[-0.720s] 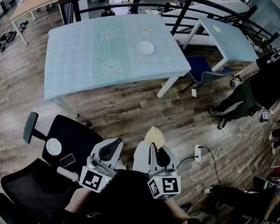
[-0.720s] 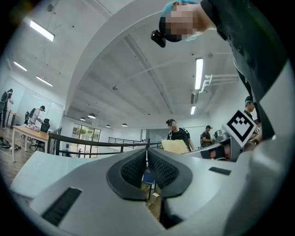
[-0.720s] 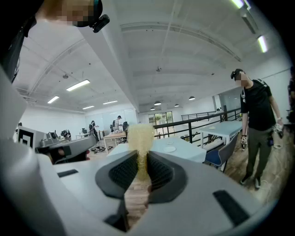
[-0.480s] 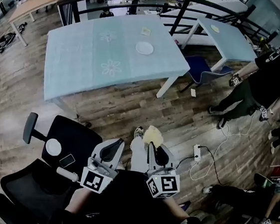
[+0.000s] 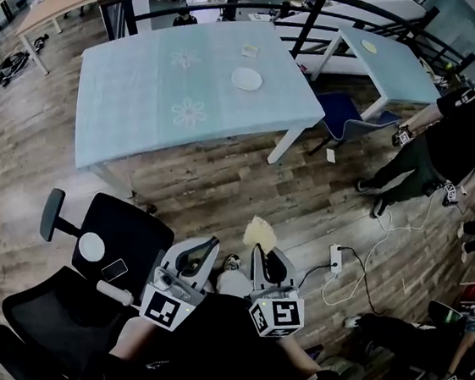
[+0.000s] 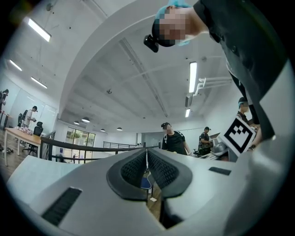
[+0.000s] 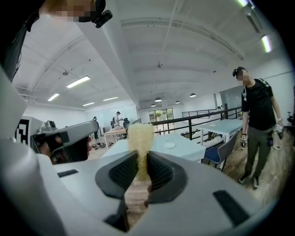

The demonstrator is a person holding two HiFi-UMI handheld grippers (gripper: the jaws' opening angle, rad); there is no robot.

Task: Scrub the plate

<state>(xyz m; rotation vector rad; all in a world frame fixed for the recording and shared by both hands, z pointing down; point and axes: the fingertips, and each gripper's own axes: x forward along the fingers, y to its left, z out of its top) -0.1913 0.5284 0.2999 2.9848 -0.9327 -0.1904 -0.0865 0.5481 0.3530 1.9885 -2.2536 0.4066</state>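
Note:
A small white plate point(image 5: 247, 79) lies on the far side of the table with the light blue cloth point(image 5: 145, 106), well ahead of me; the same plate point(image 7: 169, 145) shows small in the right gripper view. My right gripper point(image 5: 258, 249) is held close to my body and is shut on a yellow sponge point(image 5: 259, 231), which sticks up between its pads point(image 7: 159, 171) as a pale yellow sponge point(image 7: 139, 138). My left gripper point(image 5: 208, 245) is beside it, jaws closed together with nothing between them point(image 6: 146, 168).
A black office chair point(image 5: 104, 238) with a white disc and a phone on its seat stands at my left. A person in black point(image 5: 448, 141) stands at the right near a second blue table point(image 5: 388, 62). A power strip and cable point(image 5: 336, 260) lie on the wooden floor.
The view has shifted slightly; my foot that showed on the floor ahead has drawn back under me. Both grippers stay near my body, the sponge still held.

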